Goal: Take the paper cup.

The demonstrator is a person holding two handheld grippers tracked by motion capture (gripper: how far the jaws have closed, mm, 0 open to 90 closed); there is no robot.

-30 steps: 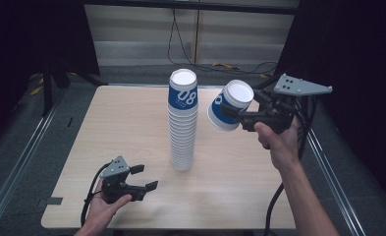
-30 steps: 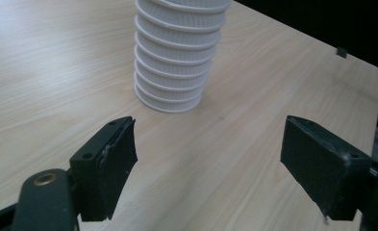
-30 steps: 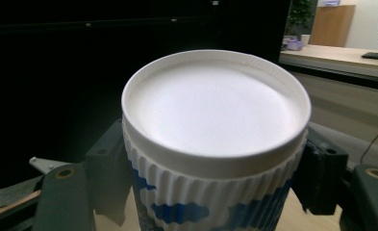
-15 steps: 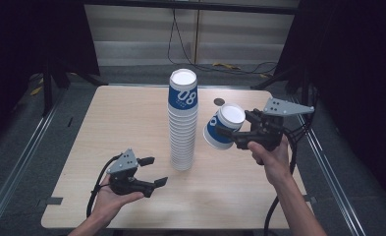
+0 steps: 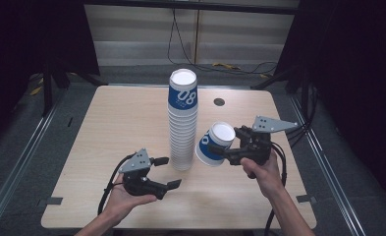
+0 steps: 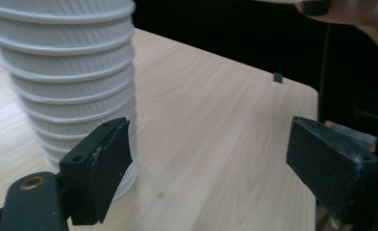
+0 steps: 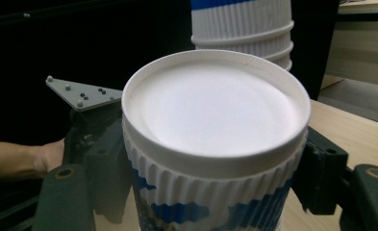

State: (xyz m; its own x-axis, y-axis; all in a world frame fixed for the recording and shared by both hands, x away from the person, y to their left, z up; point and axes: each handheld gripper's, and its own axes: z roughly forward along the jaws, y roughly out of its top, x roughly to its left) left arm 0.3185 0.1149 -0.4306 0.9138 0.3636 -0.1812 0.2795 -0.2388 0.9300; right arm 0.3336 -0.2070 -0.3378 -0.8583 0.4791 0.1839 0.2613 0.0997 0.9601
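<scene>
R gripper (image 5: 219,150): jaws pinching single cup (image 5: 214,143), tilted, nr table's (image 5: 107,123) right edge.
L gripper (image 5: 168,172): jaws spread, empty, nr front edge.
Cup stack (image 5: 182,123): upright, mid-table.

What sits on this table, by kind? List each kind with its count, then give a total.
Cup stack: 1
Loose cup: 1, held in the right claw
Claws: 2, left claw and right claw
Dark round spot on the tabletop: 1
Total: 5
</scene>
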